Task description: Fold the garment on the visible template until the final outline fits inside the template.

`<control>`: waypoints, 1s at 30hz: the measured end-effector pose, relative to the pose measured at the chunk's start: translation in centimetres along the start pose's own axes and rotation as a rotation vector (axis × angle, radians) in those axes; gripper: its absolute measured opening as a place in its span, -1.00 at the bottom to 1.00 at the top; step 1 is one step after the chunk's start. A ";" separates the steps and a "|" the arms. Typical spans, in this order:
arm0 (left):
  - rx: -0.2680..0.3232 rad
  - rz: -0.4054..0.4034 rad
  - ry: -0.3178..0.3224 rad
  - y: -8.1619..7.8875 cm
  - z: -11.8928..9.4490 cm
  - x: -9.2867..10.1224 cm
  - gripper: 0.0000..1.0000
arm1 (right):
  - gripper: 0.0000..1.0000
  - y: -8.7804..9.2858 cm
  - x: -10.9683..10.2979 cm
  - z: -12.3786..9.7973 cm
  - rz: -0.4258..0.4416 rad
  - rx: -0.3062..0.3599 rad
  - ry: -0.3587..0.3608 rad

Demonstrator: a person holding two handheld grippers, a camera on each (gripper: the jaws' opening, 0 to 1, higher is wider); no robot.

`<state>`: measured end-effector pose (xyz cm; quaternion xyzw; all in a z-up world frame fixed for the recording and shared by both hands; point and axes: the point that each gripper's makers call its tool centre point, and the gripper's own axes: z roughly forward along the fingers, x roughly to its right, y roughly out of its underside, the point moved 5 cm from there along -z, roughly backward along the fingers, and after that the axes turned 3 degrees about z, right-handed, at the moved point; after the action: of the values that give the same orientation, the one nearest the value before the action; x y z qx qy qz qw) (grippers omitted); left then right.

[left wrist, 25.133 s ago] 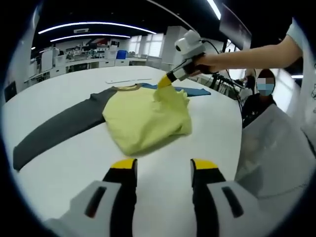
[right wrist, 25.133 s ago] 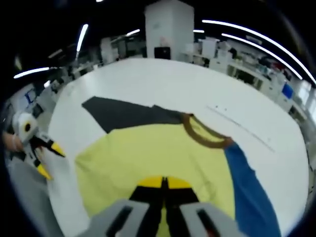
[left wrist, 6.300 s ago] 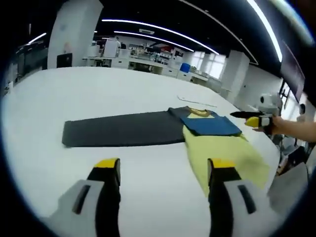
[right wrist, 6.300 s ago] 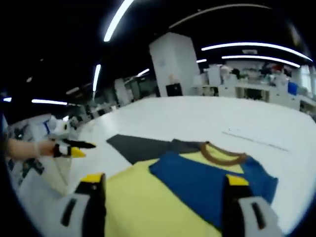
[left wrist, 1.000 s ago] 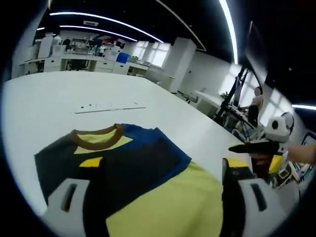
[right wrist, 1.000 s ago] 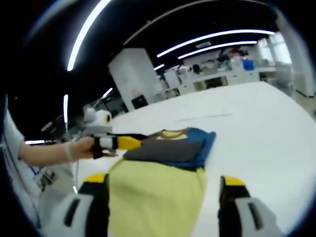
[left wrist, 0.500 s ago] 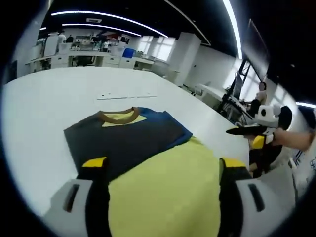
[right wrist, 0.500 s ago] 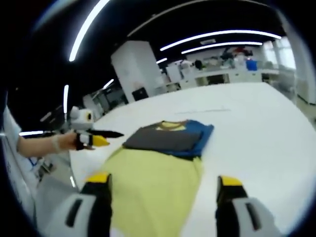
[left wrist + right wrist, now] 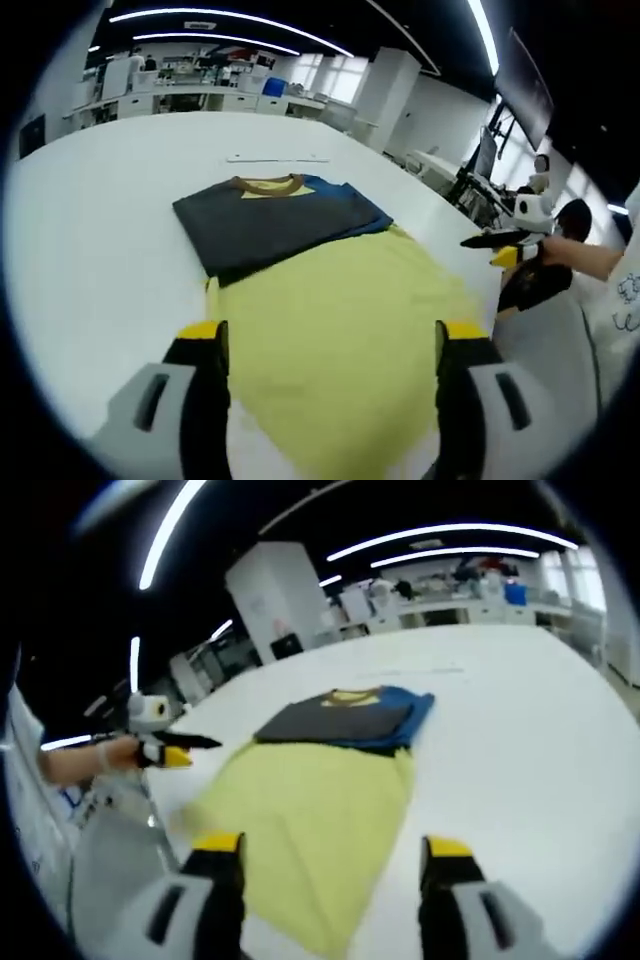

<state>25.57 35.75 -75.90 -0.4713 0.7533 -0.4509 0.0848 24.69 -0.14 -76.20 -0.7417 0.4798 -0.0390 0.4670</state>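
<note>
Seen from the left gripper view: left gripper (image 9: 325, 345) low over the white table (image 9: 90, 230), jaws spread wide, holding nothing. Straight ahead, garment (image 9: 320, 300), yellow body flat, grey and blue sleeves folded across the collar end. Further right, right gripper (image 9: 505, 245), likewise apart in its own view. Sleeve folds apparently done; body fold pending. Next: likely pinching the near yellow hem at both corners and carrying it toward the collar.

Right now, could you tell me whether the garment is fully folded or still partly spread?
Partly folded: the grey and blue sleeves lie across the chest, but the yellow body is spread flat.
</note>
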 end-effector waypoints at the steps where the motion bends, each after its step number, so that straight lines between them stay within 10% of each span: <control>1: -0.013 0.007 -0.007 0.5 -0.3 0.0 0.62 | 0.25 0.7 -0.1 -0.2 0.000 -0.024 -0.004; 15: -0.083 -0.102 -0.011 5.9 -3.9 0.4 0.35 | 0.15 4.6 -0.4 -1.5 -0.002 -0.119 0.019; 30: -0.128 -0.137 0.023 7.6 -3.9 2.2 0.09 | -0.02 5.3 -0.5 -1.9 0.019 -0.131 0.026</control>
<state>17.42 37.46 -78.71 -0.5209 0.7474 -0.4121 0.0148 19.87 -1.62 -78.81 -0.7654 0.4945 -0.0127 0.4117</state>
